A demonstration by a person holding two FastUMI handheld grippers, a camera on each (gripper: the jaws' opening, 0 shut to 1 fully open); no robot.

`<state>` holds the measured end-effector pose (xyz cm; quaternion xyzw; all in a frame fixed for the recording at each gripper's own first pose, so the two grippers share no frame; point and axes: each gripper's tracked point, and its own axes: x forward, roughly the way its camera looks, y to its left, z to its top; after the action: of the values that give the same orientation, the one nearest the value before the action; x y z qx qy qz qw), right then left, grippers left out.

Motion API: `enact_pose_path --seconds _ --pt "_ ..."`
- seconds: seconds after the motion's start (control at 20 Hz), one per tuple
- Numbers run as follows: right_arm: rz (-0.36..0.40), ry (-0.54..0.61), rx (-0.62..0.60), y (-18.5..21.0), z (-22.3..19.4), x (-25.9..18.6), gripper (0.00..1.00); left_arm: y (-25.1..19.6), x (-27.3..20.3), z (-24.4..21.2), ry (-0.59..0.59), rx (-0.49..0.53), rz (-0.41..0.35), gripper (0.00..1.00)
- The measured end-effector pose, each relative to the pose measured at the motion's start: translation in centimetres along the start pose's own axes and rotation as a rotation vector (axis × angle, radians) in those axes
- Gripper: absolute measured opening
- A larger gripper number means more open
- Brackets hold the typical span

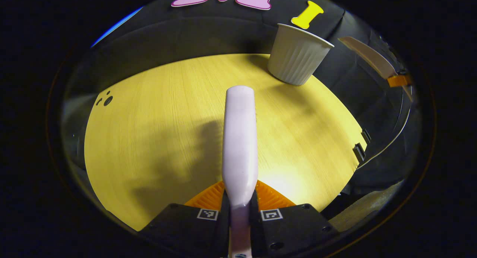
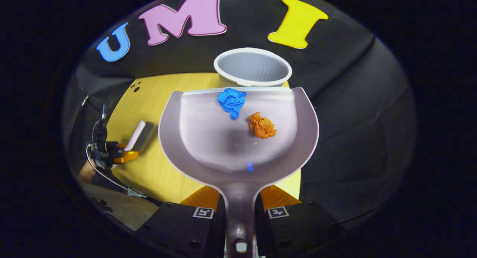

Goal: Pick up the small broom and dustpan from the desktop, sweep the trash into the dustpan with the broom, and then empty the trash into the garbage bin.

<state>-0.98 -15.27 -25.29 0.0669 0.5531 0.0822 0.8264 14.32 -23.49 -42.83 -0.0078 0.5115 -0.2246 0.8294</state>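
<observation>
The emptying step appears to be in hand: the right gripper clamps the dustpan by its handle, lip at the bin rim, with the blue wad and orange wad inside. The left gripper holds the broom above the table. Next, the pan likely needs tipping forward so both wads slide in.

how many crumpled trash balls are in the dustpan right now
2: a blue ball near the dustpan front lip, and an orange ball right of it, mid-pan. None seems hidden.
</observation>
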Motion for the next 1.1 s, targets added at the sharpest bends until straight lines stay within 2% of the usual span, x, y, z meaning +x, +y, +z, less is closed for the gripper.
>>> enact_pose_path --seconds 0.1,0.2,0.25,0.3,0.5,0.85,0.9,0.95,1.0,1.05,1.1 --pt "-0.030 0.004 0.008 -1.9 2.0 0.0 0.33 0.0 0.1 -0.2 0.006 0.005 0.005 0.25" --pt "-0.069 0.007 0.003 -3.8 4.0 0.2 0.41 -0.1 0.2 -0.2 0.009 -0.003 0.008 0.27" --pt "-0.087 0.010 -0.005 -4.8 5.1 0.6 0.41 -0.2 0.0 -0.2 0.010 -0.012 0.006 0.27" --pt "-0.108 0.017 -0.017 -5.7 6.3 1.0 0.37 -0.4 0.0 -0.1 0.011 -0.023 0.004 0.27" --pt "-0.190 0.084 -0.081 -8.6 9.5 2.4 0.37 -0.6 -0.3 0.2 0.008 -0.046 0.008 0.27" --pt "-0.243 0.267 -0.228 -10.7 12.7 3.5 0.37 -0.8 0.0 0.0 0.005 -0.072 0.004 0.27" --pt "-0.257 0.297 -0.262 -11.0 13.0 3.4 0.41 -0.8 0.0 0.0 0.005 -0.079 0.002 0.27" --pt "-0.270 0.329 -0.291 -11.5 13.5 3.3 0.37 -0.9 0.1 0.0 0.003 -0.085 0.000 0.27" --pt "-0.275 0.355 -0.312 -11.9 13.6 3.2 0.37 -0.9 0.0 0.1 0.000 -0.089 -0.001 0.27" --pt "-0.271 0.374 -0.320 -11.9 13.6 3.2 0.41 -0.9 0.1 0.0 -0.002 -0.092 0.000 0.25" --pt "-0.260 0.389 -0.317 -11.7 13.8 3.5 0.33 -0.8 0.1 0.0 -0.004 -0.094 0.002 0.27"
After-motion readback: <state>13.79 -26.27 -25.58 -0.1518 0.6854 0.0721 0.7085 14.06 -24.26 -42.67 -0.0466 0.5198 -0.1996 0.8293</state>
